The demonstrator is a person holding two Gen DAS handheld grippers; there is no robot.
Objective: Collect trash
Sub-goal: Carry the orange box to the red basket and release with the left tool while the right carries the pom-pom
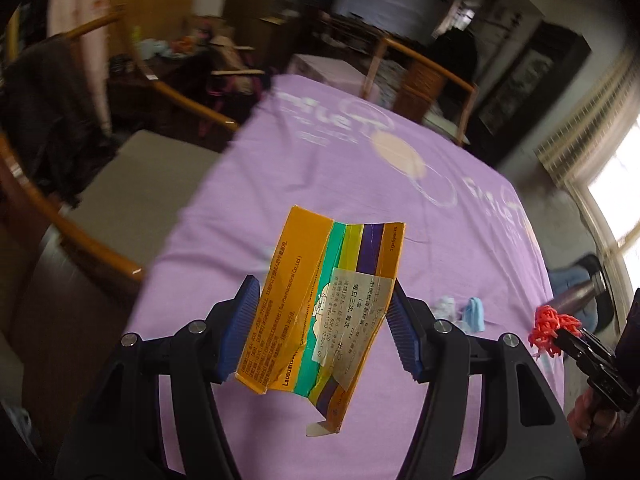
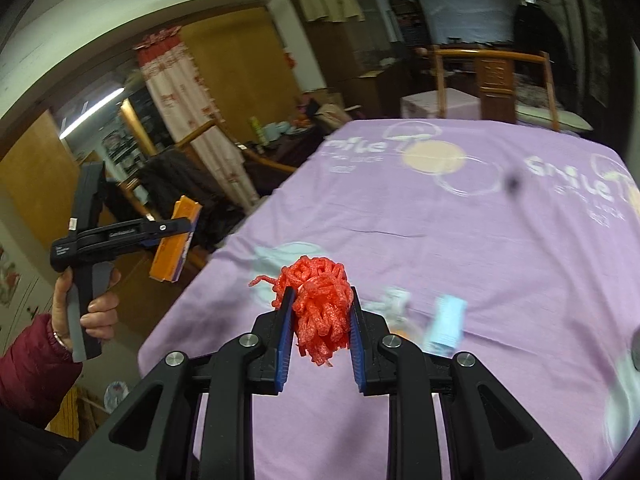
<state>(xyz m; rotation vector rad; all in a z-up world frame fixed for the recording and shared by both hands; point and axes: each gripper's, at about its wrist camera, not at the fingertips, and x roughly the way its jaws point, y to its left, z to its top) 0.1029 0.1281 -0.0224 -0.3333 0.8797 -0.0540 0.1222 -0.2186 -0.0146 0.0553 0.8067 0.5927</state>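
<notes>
We were mid-carry, both pieces lifted clear of the purple cloth (image 2: 480,240). Our left gripper (image 1: 320,320) clamped a flattened orange medicine box (image 1: 320,320), creased and torn, between its pads. Our right gripper (image 2: 322,312) pinched a bunched red foam net (image 2: 320,304). Next we judged both needed a bin; none showed.

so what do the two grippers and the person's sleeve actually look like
Both the left gripper and the right gripper have black plastic linkage arms with silver pivot bolts and ribbed blue pads. Seen from the right wrist, the left one has a black pistol handle with a grey trigger and a small white label. The sleeve is dark red and quilted.
</notes>
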